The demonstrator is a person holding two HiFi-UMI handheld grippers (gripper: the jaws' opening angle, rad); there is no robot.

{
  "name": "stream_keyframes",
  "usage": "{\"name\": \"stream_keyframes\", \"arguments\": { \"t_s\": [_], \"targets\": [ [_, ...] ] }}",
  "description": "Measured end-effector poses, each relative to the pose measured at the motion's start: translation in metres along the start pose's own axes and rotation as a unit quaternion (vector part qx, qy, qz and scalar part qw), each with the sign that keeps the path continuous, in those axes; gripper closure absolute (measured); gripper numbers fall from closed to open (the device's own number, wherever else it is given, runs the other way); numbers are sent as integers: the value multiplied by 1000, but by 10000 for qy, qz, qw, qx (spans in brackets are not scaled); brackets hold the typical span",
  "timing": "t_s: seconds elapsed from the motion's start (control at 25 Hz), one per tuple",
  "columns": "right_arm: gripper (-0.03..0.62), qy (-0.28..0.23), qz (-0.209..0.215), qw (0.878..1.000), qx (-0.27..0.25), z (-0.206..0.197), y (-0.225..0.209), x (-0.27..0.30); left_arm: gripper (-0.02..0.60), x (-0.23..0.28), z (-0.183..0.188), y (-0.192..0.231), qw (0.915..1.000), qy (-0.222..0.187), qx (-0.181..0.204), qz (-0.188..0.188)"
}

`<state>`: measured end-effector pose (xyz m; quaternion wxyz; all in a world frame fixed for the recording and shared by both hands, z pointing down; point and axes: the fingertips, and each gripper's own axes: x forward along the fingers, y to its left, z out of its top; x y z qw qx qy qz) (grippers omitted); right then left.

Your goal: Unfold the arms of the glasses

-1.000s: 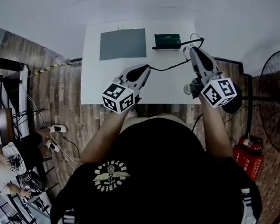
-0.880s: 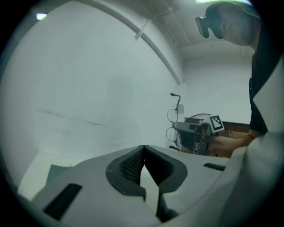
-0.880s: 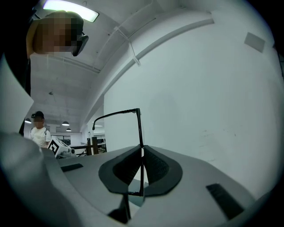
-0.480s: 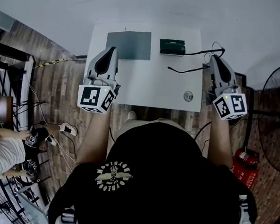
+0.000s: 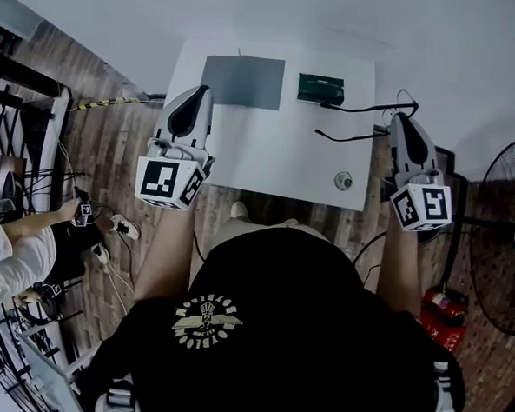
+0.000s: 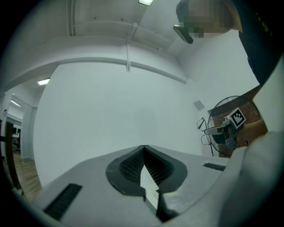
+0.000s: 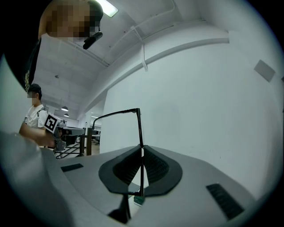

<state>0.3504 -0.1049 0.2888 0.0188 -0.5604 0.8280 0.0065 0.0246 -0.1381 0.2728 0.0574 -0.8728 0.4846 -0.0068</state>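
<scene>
The glasses [image 5: 362, 109] are thin black wire frames; my right gripper [image 5: 400, 119] holds them in the air over the white table's [image 5: 272, 156] right edge, with both arms stretching left over the table. In the right gripper view the frame [image 7: 139, 128] stands upright, pinched between the pads, and one arm bends off to the left. My left gripper [image 5: 200, 92] hovers at the table's left edge, well apart from the glasses, jaws together with nothing in them [image 6: 143, 149]. The left gripper view shows the glasses [image 6: 207, 132] far off at the right.
On the table lie a grey mat [image 5: 243, 81], a dark green case [image 5: 320, 88] and a small round object [image 5: 344, 181]. A standing fan [image 5: 506, 246] and a red canister [image 5: 440, 313] are on the right. A person [image 5: 17, 250] sits at the left.
My left gripper has drawn away from the glasses to the table's left edge and risen. The right gripper has shifted right with the glasses, whose arms now spread out.
</scene>
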Motion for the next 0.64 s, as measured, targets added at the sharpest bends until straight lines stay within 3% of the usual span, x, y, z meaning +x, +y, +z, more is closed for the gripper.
{"name": "stream_keyframes", "arguments": {
  "t_s": [0.24, 0.64],
  "targets": [
    [577, 1, 15, 10000, 54, -7, -2, 0, 574, -3, 7, -8, 10000, 73, -35, -26],
    [577, -22, 106, 9999, 110, -8, 5, 9, 574, 9, 27, -28, 9991, 79, 188, -377]
  ]
}}
